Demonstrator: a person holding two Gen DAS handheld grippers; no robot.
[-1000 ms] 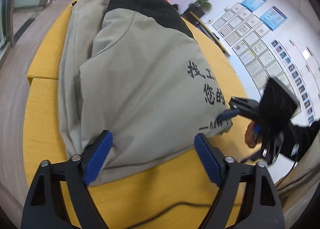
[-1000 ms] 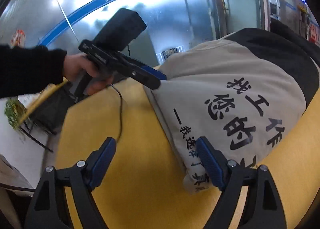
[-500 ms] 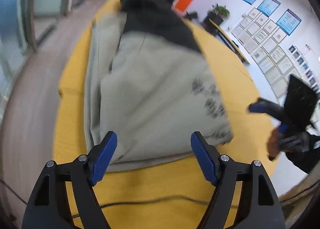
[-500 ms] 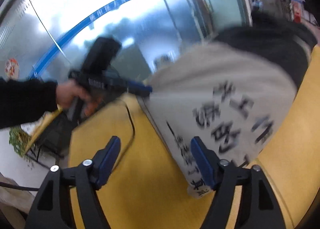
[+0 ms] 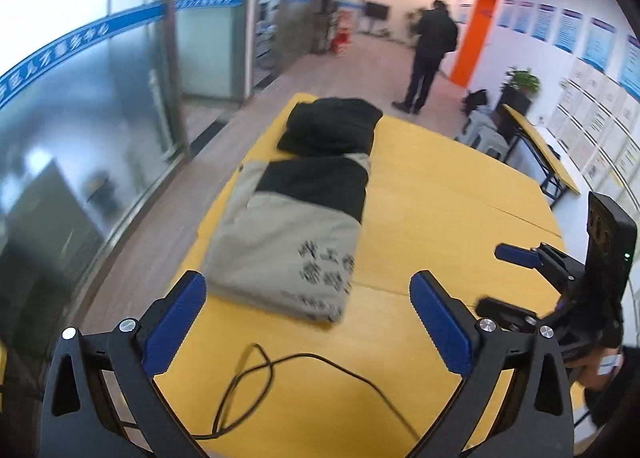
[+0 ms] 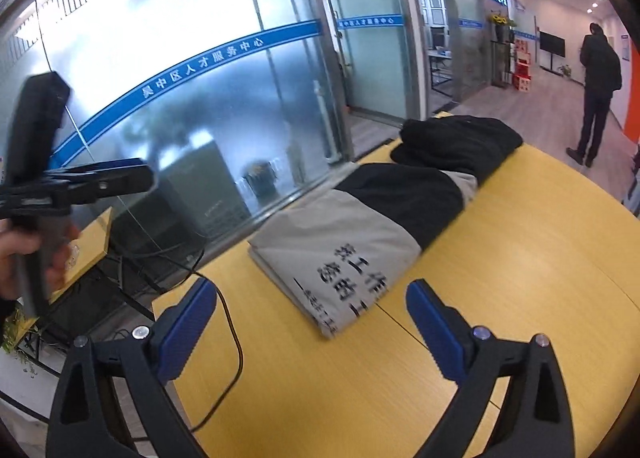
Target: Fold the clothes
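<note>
A folded grey and black jacket (image 5: 296,226) with black printed characters lies lengthwise on the yellow table (image 5: 440,210); it also shows in the right wrist view (image 6: 372,230). Its black hood end (image 5: 332,124) points away from me. My left gripper (image 5: 308,318) is open and empty, held back above the table's near part, short of the jacket's near edge. My right gripper (image 6: 312,322) is open and empty, also pulled back from the jacket. The right gripper shows at the right of the left wrist view (image 5: 520,258); the left one at the left of the right wrist view (image 6: 120,178).
A black cable (image 5: 280,370) loops on the table in front of me. A glass wall (image 6: 240,98) runs along the table's left side. A person in black (image 5: 432,54) stands in the corridor beyond. Another yellow table (image 5: 536,146) and a plant stand at the right wall.
Both grippers have pulled up and back from the jacket's near edge; the jacket now lies farther off, folded and untouched on the table.
</note>
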